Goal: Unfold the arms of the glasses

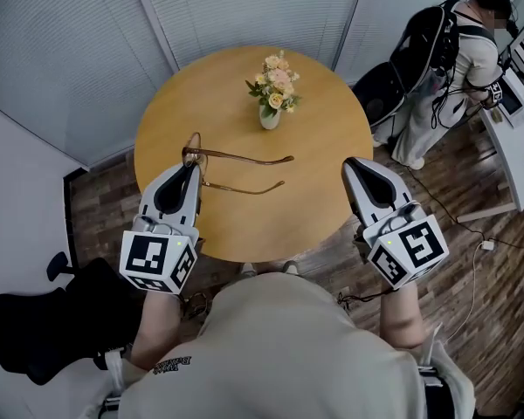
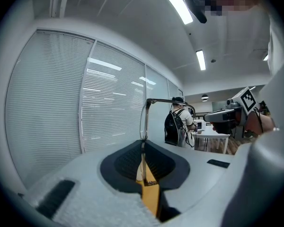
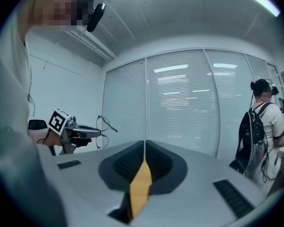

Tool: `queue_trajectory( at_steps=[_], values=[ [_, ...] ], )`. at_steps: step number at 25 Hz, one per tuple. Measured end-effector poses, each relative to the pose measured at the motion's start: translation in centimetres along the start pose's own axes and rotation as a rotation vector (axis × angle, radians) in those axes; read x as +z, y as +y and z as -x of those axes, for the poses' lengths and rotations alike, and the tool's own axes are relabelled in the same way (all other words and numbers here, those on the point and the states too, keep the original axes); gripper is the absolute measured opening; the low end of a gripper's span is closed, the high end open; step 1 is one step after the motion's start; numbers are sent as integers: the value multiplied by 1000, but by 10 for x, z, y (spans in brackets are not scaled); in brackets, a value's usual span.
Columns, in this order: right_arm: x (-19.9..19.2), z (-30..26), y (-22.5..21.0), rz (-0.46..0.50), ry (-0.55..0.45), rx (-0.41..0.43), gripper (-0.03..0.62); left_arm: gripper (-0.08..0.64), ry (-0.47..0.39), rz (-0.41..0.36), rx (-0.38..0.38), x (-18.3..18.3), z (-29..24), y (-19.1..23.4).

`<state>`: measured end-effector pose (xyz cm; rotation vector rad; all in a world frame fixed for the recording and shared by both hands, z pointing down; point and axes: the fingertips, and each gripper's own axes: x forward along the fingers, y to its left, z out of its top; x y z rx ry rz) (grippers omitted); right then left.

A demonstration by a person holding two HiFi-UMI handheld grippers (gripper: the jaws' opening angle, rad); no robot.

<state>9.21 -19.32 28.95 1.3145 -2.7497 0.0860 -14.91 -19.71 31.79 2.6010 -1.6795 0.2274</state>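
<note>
- Head view: left tool (image 1: 193,168) clamped on the front of the glasses (image 1: 244,157), over the tabletop (image 1: 323,173), near-left of the flower vase (image 1: 270,116). Both arms point right, spread out. Right tool (image 1: 354,166) is near-right of the vase, jaws together.
- Left gripper view: the glasses' thin rim (image 2: 142,122) stands upright, pinched between the jaws.
- Right gripper view: jaws pressed together, nothing between them.

Brown glasses (image 1: 236,155), honey-yellow table (image 1: 327,138)
</note>
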Motion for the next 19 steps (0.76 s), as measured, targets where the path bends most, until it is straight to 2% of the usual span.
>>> queue_trajectory(
  at_steps=[19],
  values=[
    [0,-6,-9,12,-3,-25,35,38,-13,-1,3,2,-9,4]
  ],
)
